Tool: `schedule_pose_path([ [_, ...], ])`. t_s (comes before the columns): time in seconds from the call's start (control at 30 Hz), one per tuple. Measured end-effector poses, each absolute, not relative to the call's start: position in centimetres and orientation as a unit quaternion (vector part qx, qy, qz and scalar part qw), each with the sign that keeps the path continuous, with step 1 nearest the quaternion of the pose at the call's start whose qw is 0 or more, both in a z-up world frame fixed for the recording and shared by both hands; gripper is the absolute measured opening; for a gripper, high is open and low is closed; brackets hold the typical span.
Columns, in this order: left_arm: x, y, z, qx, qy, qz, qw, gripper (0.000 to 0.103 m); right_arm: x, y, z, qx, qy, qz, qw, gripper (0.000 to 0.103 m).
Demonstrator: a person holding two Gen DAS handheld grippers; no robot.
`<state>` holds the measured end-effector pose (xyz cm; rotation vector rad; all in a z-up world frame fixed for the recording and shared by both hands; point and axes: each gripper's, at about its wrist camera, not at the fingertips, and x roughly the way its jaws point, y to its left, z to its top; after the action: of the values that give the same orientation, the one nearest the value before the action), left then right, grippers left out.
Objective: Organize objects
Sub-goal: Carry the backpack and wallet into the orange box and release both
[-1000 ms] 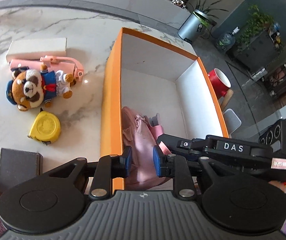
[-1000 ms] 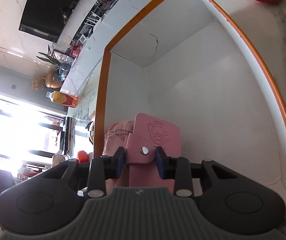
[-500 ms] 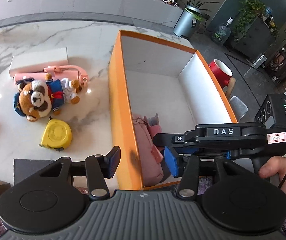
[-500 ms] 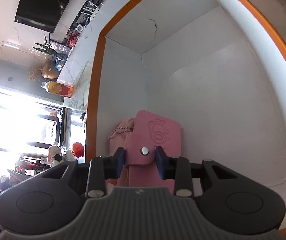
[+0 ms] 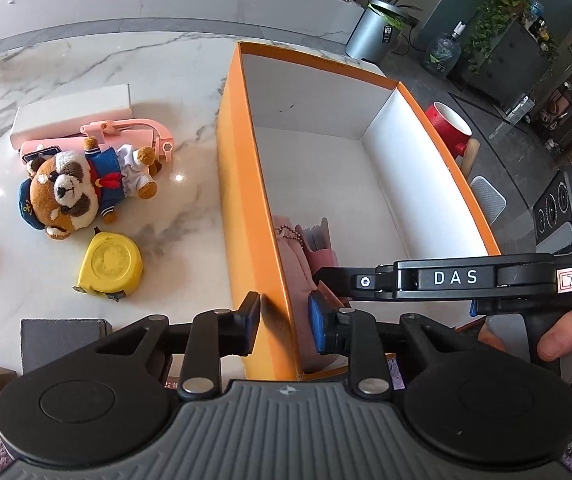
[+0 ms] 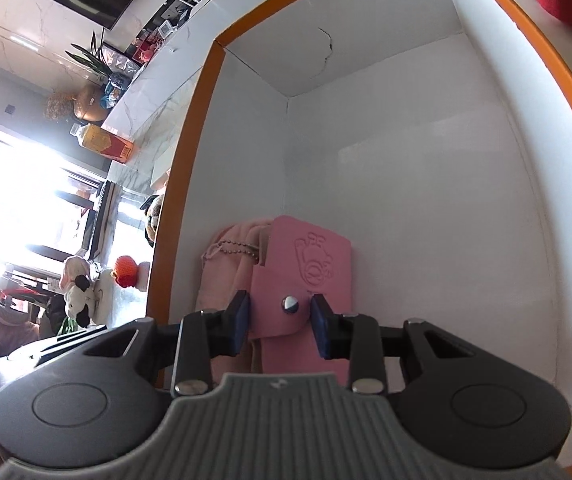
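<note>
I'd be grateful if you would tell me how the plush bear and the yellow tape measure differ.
The plush bear is soft, brown and white, dressed in a blue sailor outfit; the yellow tape measure is hard, plain and boxy. The bear leans on a pink item; the tape measure touches nothing. Both lie on the marble table, outside the orange box.

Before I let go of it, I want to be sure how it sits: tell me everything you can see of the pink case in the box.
The pink case looks like soft leather, flat and rectangular, with an embossed cartoon figure and a flap closed by a silver snap. It stands against a pink cloth pouch with a bead chain in the near corner of the orange box. The right gripper has its open fingers on either side of the flap; contact is unclear.
</note>
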<state>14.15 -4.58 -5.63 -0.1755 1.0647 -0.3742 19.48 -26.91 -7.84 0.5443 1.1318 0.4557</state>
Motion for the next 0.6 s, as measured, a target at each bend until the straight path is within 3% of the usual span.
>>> schedule_pose_path([
  [0.2, 13.8, -3.7, -5.1, -0.096, 0.494, -0.176, 0.846, 0.030, 19.1, -27.5, -7.7, 0.260, 0.519, 0.208, 0.788, 0.040],
  [0.27, 13.7, -3.4, -4.9, -0.104, 0.491, -0.180, 0.846, 0.032, 19.3, -27.4, -7.5, 0.260, 0.515, 0.207, 0.790, 0.047],
  [0.6, 13.1, -2.9, -3.9, -0.113, 0.476, -0.189, 0.852, 0.033, 19.1, -27.4, -7.2, 0.265, 0.509, 0.216, 0.790, 0.050],
])
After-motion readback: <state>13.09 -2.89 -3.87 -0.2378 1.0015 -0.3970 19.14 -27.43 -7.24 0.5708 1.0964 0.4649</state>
